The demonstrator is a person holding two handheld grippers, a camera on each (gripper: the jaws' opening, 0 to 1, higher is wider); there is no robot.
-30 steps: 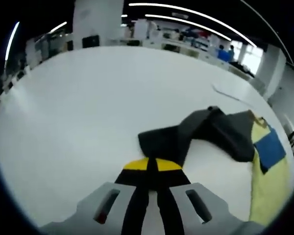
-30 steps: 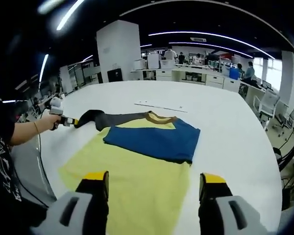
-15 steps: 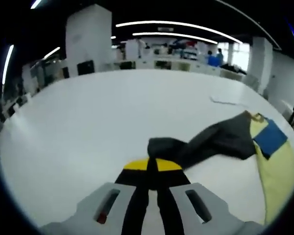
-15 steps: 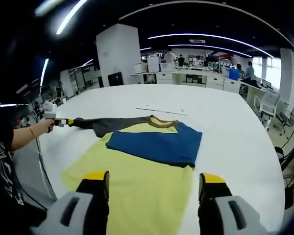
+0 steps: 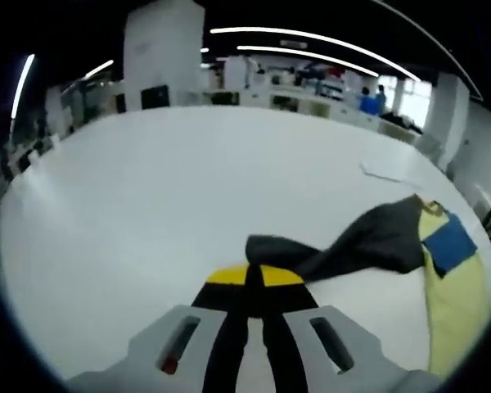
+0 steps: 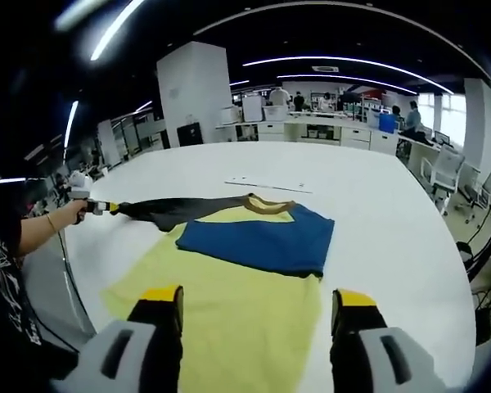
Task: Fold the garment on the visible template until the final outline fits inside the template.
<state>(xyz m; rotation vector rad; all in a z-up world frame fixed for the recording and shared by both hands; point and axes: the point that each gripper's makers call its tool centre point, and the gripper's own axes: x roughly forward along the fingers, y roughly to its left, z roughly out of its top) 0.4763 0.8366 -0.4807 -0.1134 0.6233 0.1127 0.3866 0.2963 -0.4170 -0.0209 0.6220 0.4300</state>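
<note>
Your left gripper (image 5: 247, 282) is clenched on the end of the dark grey sleeve (image 5: 344, 250): its yellow-tipped jaws meet with no gap, and the cloth runs out from between them. In the right gripper view you can see that same gripper (image 6: 106, 206) held out in your left hand (image 6: 75, 211) at the near edge of the table (image 6: 376, 213), with the sleeve drawn out in a long, tapering strip between it and the rest of the garment (image 6: 229, 286).

Your right gripper (image 6: 254, 307) is released, its two jaws standing wide apart and holding nothing; they hang above the near part of the garment, and you cannot tell whether they touch it.

The garment lies spread on the white table. Its body is a soft pale yellow, lying mostly flat with a few shallow creases. A blue panel (image 6: 258, 241) lies folded across its upper part, roughly four-sided with a crisp near edge. At the top is a tan-brown collar (image 6: 268, 205), curved like a band. The sleeve is matte and limp, twisted along its length. Beyond the garment, a thin pale strip (image 6: 266, 185) lies flat on the table, apart from the cloth.
</note>
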